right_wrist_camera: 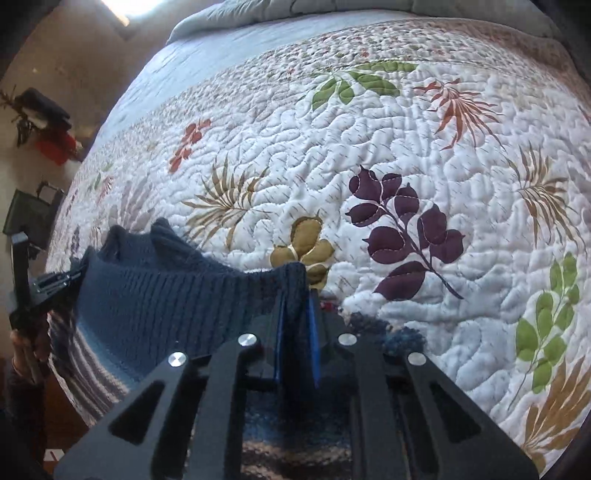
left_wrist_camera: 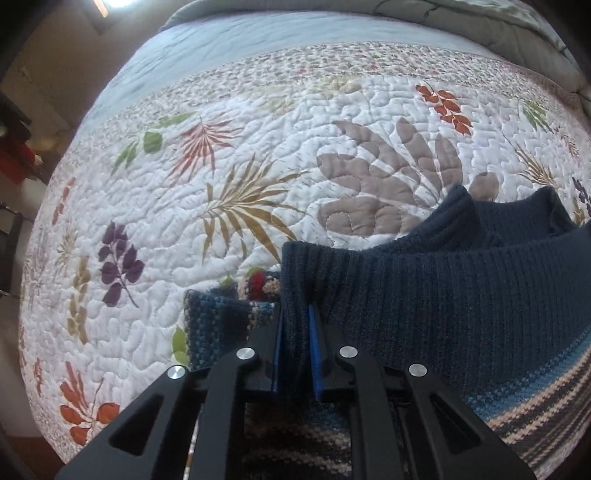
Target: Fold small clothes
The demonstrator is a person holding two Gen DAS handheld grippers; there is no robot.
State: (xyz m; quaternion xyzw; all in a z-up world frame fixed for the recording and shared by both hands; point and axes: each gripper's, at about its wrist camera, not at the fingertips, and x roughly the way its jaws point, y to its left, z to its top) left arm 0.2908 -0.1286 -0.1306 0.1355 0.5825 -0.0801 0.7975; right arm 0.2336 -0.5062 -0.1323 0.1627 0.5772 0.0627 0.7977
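one wide bed fills the room from where i stand, covered by a white quilt [left_wrist_camera: 258, 155] stitched in wavy lines and printed with leaves in purple, green, rust and tan. past the quilt's speckled border lies a plain pale blue sheet [left_wrist_camera: 240, 37], and a grey comforter [right_wrist_camera: 314, 9] is bunched at the far end.

on the near part of the quilt lies a knitted sweater [left_wrist_camera: 461, 295], dark blue with a broad ribbed hem and, lower down, stripes of lighter blue, cream and grey. its ribbed edge is lifted and stretched between the two claws, while the rest sags onto the bed. a sleeve cuff [left_wrist_camera: 214, 325] in blue and cream knit lies just beside the left claw, with a small red patch [left_wrist_camera: 257, 282] near it.

the left gripper [left_wrist_camera: 297, 347] is clamped on one corner of the ribbed hem, blue pads pressed into the knit. the right gripper [right_wrist_camera: 297, 332] is clamped on the opposite corner the same way.

in the right wrist view, the left tool's black frame shows at the far left edge, with a hand [right_wrist_camera: 26, 350] under it.
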